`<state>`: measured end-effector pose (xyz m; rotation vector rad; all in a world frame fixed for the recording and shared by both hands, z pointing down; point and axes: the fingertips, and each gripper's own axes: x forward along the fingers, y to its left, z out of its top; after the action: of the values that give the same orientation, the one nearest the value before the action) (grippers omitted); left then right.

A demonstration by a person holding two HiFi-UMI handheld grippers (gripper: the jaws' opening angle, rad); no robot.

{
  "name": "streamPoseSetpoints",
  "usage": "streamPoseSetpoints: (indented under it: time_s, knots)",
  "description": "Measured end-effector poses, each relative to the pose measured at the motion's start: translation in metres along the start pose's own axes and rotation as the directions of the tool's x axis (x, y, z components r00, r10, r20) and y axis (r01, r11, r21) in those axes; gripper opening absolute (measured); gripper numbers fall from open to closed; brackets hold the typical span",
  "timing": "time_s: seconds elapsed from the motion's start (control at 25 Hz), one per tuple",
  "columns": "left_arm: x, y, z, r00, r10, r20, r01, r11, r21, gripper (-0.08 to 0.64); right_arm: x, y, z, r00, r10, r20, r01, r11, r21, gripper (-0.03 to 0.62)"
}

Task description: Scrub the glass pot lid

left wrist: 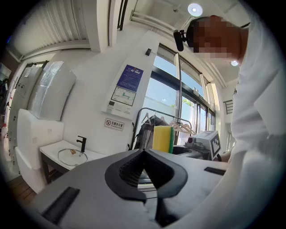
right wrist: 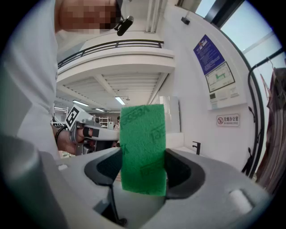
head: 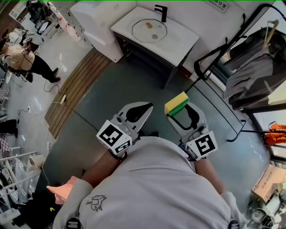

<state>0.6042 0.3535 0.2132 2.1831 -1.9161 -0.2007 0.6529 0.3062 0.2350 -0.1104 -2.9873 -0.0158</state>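
My right gripper (head: pixel 182 111) clamps the sponge (head: pixel 176 103); left gripper (head: pixel 146 108) closed, empty. Open floor (head: pixel 129 85) lies before the counter (head: pixel 181 41) bearing the glass pot lid (head: pixel 149 30).

Bright daylight, sharp centres, warped edges

Daylight poured through the tall windows (left wrist: pixel 163 96), and a round ceiling lamp (left wrist: pixel 195 9) flared in the left gripper view, where the white sleeve (left wrist: pixel 263 134) nearly blew out and the left tool (left wrist: pixel 144 152) lay soft close to the lens. The head view was evenly lit, with faint shadows on the grey floor (head: pixel 116 89). Both gripper views curved into black fisheye corners.
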Motion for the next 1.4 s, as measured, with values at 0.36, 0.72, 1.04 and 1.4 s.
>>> streamPoseSetpoints:
  time_s: [0.36,0.72,1.04,1.4]
  knots:
    - [0.009,0.008,-0.001,1.000,0.001,-0.003,-0.001,1.000,-0.007,-0.002,0.002,-0.014,-0.001,1.000,-0.006,0.009,0.006,0.999,0.034,0.295]
    - [0.006,0.033,0.003,1.000,-0.008,0.002,0.008,1.000,-0.014,-0.002,0.030,-0.016,-0.002,1.000,-0.010,-0.007,0.010,0.999,0.046,0.296]
    - [-0.008,0.092,0.013,1.000,-0.010,0.013,0.011,1.000,-0.025,-0.002,0.091,-0.016,0.004,1.000,-0.006,-0.019,0.007,0.998,0.058,0.296]
    - [-0.049,0.188,0.049,0.999,-0.039,0.021,0.039,0.999,0.002,-0.002,0.198,0.005,0.032,1.000,-0.014,-0.015,0.015,0.998,0.064,0.296]
